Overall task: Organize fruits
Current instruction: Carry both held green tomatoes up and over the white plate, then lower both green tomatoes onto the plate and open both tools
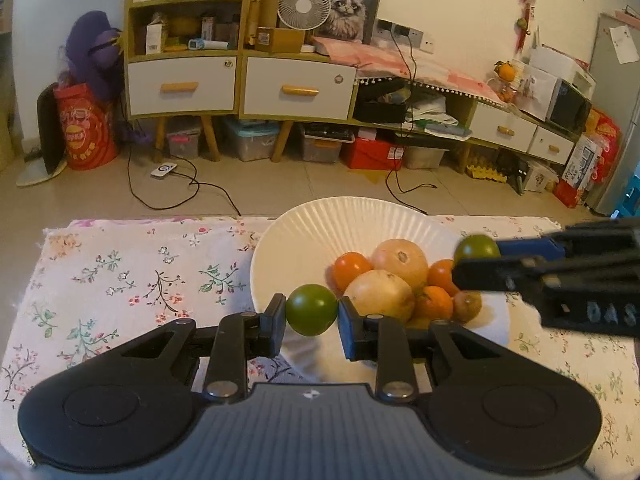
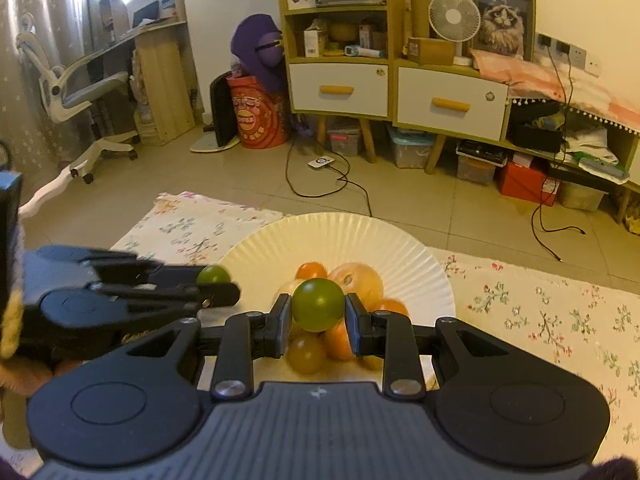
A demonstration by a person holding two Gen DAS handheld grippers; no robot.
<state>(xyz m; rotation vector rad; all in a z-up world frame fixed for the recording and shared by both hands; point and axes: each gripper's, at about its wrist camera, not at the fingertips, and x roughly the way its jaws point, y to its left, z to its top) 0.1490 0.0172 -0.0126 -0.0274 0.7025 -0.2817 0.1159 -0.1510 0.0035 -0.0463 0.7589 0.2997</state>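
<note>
The counter (image 1: 120,272), covered by a floral cloth, carries a white ribbed plate (image 1: 328,224) at its far middle. The plate holds a pile of fruit: two large pale-orange fruits (image 1: 400,260), several small oranges (image 1: 350,268) and one small brownish-yellow fruit (image 1: 467,304) at the right of the pile. The left claw (image 1: 312,320) is closed on a green fruit (image 1: 312,310), both pads pressing its sides, and holds it over the near-left rim of the plate. The right claw (image 2: 318,316) is likewise closed on a second green fruit (image 2: 318,304), clamped between its pads above the near side of the pile. In the left wrist view, the right claw enters from the right edge with its green fruit over the right part of the plate. In the right wrist view, the left claw enters from the left edge beside the plate's left rim.
</note>
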